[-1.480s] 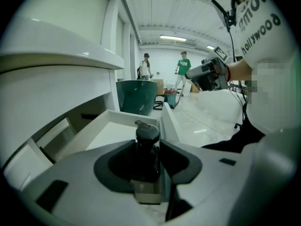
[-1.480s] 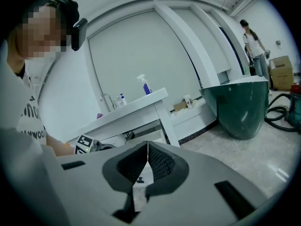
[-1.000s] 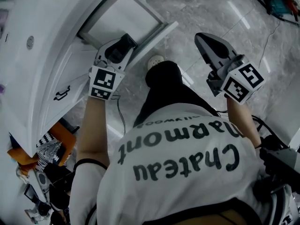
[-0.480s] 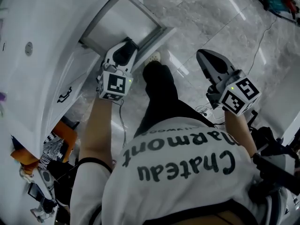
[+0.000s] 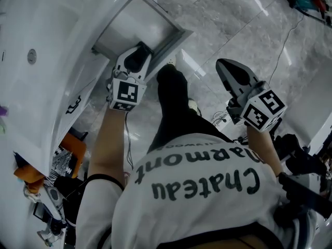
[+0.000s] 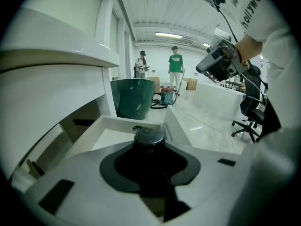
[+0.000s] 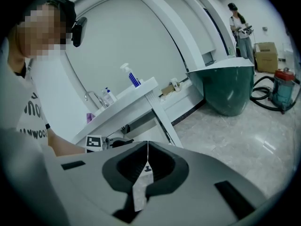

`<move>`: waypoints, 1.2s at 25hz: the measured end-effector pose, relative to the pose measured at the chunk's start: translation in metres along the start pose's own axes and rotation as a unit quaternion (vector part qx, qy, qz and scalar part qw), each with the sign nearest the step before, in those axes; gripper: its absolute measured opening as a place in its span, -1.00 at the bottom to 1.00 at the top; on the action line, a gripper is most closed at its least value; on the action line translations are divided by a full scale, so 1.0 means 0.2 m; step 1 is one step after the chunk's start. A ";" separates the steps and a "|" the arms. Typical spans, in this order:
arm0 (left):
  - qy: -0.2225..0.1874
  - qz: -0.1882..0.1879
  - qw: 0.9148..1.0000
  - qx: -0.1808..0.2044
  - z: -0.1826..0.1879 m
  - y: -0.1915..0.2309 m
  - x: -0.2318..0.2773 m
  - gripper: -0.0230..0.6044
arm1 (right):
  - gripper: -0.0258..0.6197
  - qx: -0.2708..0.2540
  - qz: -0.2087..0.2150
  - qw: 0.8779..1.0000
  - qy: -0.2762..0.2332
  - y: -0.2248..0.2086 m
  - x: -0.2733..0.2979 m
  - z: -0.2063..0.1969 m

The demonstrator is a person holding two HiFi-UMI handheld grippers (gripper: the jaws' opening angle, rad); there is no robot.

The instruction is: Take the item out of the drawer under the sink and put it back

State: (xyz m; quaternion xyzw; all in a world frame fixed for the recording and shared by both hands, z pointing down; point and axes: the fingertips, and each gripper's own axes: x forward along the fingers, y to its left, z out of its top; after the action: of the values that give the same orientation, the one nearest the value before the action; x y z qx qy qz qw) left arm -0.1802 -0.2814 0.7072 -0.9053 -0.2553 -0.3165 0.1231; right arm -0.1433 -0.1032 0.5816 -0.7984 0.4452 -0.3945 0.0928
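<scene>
The white drawer (image 5: pixel 155 19) under the sink counter stands pulled out. My left gripper (image 5: pixel 138 57) reaches into its near corner. In the left gripper view the left gripper (image 6: pixel 149 144) has a dark jar with a round grey cap (image 6: pixel 149 134) between its jaws. The jaws have just been closing, and the jar fills the gap between them. The drawer's white walls (image 6: pixel 108 123) show around it. My right gripper (image 5: pixel 226 69) hangs over the marble floor, apart from the drawer. In its own view the right gripper (image 7: pixel 147 147) is shut, its jaws meeting in a thin seam with nothing held.
The person's dark trouser leg and shoe (image 5: pixel 174 87) stand next to the drawer front. A green tub (image 6: pixel 134 98) sits on the floor beyond, with two people (image 6: pixel 175 72) far off. Bottles (image 7: pixel 133 78) stand on the counter. Cables (image 5: pixel 290 40) cross the floor at right.
The left gripper has edged slightly further over the drawer's near corner. The right gripper has rolled a little and sunk slightly in the head view.
</scene>
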 end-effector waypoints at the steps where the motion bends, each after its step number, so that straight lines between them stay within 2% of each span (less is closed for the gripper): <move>1: -0.001 0.000 1.000 -0.003 0.01 0.00 -0.01 -0.56 | -0.88 -0.001 0.001 1.000 -0.001 0.01 0.00 0.01; 9: -0.013 -0.003 1.000 -0.022 0.15 0.04 -0.09 -0.56 | -0.88 -0.014 0.008 1.000 -0.015 0.09 -0.03 0.13; 13: -0.038 -0.002 0.999 -0.030 0.30 0.08 -0.12 -0.56 | -0.88 -0.033 0.007 0.999 -0.037 0.12 -0.06 0.24; 17: -0.057 -0.013 0.997 -0.043 0.46 0.03 -0.23 -0.56 | -0.88 -0.042 0.008 0.998 -0.051 0.18 -0.14 0.35; 25: -0.135 -0.012 0.991 -0.011 0.89 0.05 -0.32 -0.56 | -0.88 -0.098 -0.005 0.989 -0.111 0.22 -0.27 0.68; 30: -0.185 -0.004 0.983 -0.005 1.15 0.07 -0.44 -0.56 | -0.88 -0.125 -0.023 0.982 -0.143 0.24 -0.38 0.82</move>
State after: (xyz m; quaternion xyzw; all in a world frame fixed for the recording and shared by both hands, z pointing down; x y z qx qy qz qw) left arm -0.1128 -0.2385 0.4735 -0.9477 -0.2757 -0.1457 0.0681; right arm -0.0783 -0.1050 0.4065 -0.8618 0.4549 -0.2195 0.0461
